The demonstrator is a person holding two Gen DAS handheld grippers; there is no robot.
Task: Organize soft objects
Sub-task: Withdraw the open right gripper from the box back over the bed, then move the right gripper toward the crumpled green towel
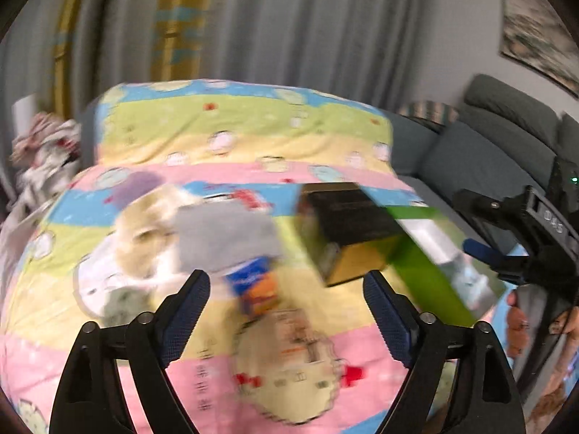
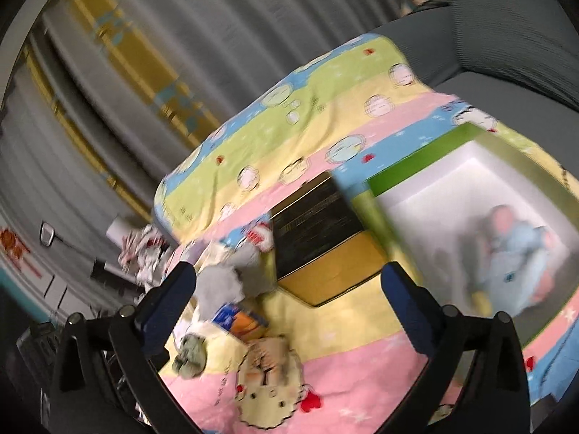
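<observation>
A pile of soft things lies on the cartoon-print blanket: a grey plush [image 1: 224, 235] [image 2: 220, 282], a beige fluffy toy [image 1: 144, 231], a blue-and-orange soft item [image 1: 253, 285] [image 2: 240, 320] and a small grey-green one [image 1: 121, 303] [image 2: 190, 356]. A green box with a white inside [image 2: 427, 166] [image 1: 427, 267] holds a light blue plush doll [image 2: 514, 253]. My left gripper [image 1: 286, 289] is open and empty, just before the pile. My right gripper [image 2: 289, 282] is open and empty, above the blanket; it also shows at the right of the left wrist view [image 1: 506, 249]. Both views are blurred.
A black-and-gold box [image 1: 351, 231] [image 2: 322, 242] stands between the pile and the green box. A grey sofa [image 1: 506, 133] is at the right. Crumpled patterned cloth [image 1: 47, 152] lies at the left edge. Grey curtains hang behind.
</observation>
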